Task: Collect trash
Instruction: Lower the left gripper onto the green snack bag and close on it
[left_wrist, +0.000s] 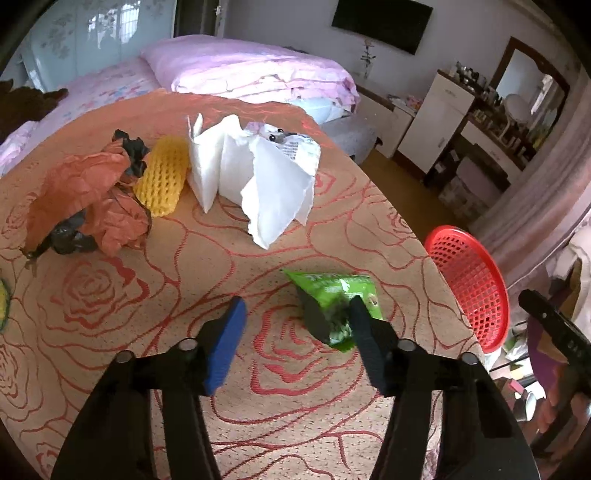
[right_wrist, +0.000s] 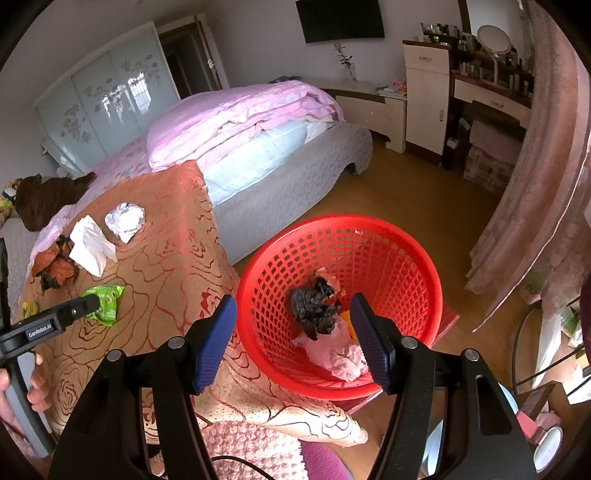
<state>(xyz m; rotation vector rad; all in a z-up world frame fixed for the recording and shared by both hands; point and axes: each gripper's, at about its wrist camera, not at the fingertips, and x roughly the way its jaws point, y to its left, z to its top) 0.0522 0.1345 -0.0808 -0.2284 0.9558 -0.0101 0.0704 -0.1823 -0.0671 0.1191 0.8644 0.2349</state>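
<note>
— Where's the green wrapper (left_wrist: 338, 295)?

— Lower middle of the left view, on the rose tablecloth (left_wrist: 147, 314). The left gripper (left_wrist: 297, 314) stands apart; one finger (left_wrist: 364, 325) is right at the wrapper, nothing clamped.

— The other?

— The right gripper (right_wrist: 293, 306) gapes empty above the red basket (right_wrist: 406, 240), centre frame.

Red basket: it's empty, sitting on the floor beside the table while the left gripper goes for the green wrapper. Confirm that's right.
Not quite: the red basket is not empty. The right wrist view shows crumpled black plastic and pink paper already inside. The rest holds: it sits beside the table, and the left gripper is at the green wrapper.
</note>
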